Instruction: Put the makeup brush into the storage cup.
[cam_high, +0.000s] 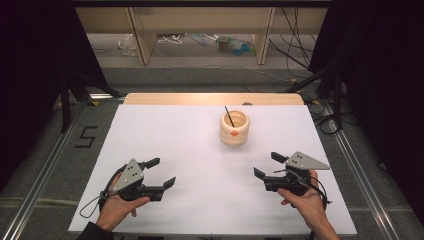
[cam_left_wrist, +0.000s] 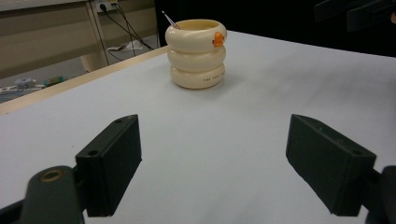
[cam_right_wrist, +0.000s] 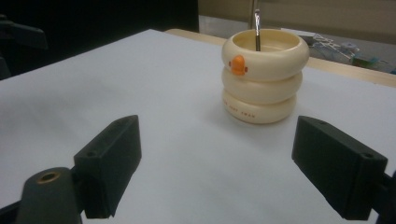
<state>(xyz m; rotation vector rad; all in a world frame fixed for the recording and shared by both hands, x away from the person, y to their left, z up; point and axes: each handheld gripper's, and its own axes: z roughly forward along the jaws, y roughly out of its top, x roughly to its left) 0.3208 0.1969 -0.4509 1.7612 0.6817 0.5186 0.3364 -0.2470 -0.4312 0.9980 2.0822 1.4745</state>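
While both the left gripper (cam_high: 162, 172) and right gripper (cam_high: 267, 165) are hovering wide open and empty near the table's (cam_high: 150, 135) front edge, we are judging the ribbed cup (cam_high: 234, 128) toward the far edge as light, stiff, slick, best pinched at a groove, its thin stick (cam_high: 229, 116) loose inside.

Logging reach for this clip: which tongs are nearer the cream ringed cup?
Right. The right tongs sit just front-right of the cup; the left tongs lie farther off, front-left.
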